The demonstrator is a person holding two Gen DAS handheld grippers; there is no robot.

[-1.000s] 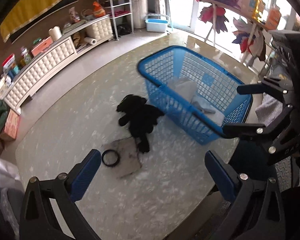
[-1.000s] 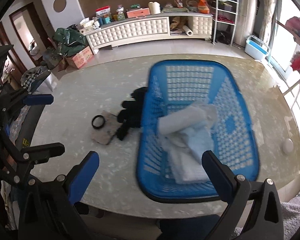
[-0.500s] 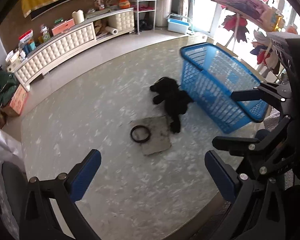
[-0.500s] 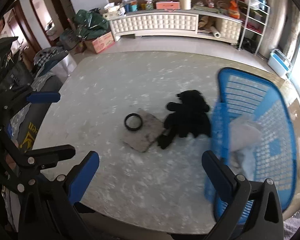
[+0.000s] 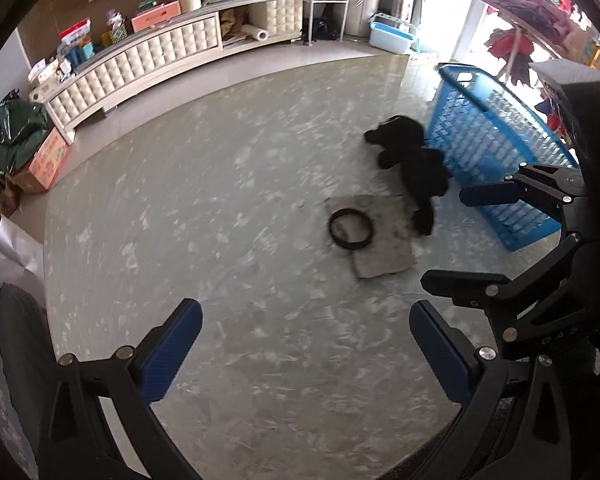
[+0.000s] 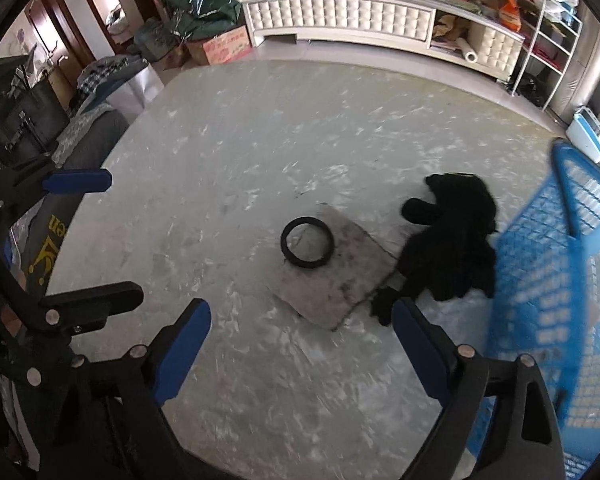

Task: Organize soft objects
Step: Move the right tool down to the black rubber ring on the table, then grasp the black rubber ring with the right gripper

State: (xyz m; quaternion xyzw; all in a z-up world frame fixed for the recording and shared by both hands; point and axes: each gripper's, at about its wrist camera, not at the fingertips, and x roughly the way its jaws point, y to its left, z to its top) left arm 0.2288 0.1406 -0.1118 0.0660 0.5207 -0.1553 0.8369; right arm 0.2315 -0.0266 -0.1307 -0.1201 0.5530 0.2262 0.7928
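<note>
A black plush toy (image 5: 410, 164) lies on the pale marble table (image 5: 220, 208), touching the blue plastic basket (image 5: 496, 148). In the right wrist view the toy (image 6: 454, 240) lies left of the basket (image 6: 556, 288). A grey square cloth (image 6: 336, 268) lies beside the toy with a black ring (image 6: 307, 242) on it; they also show in the left wrist view, cloth (image 5: 384, 244) and ring (image 5: 351, 228). My left gripper (image 5: 306, 350) is open and empty above the near table. My right gripper (image 6: 302, 350) is open and empty, just short of the cloth.
A white sideboard (image 6: 340, 16) with clutter stands beyond the table. Boxes and a green bag (image 6: 204, 4) sit at the far left. A wire shelf (image 6: 548, 36) is at the right. A chair with clothes (image 6: 100, 92) stands by the table's left edge.
Both grippers have swung left, away from the basket. The basket has slid to the right edge of both views; the cloth, ring and plush toy now sit nearer the middle.
</note>
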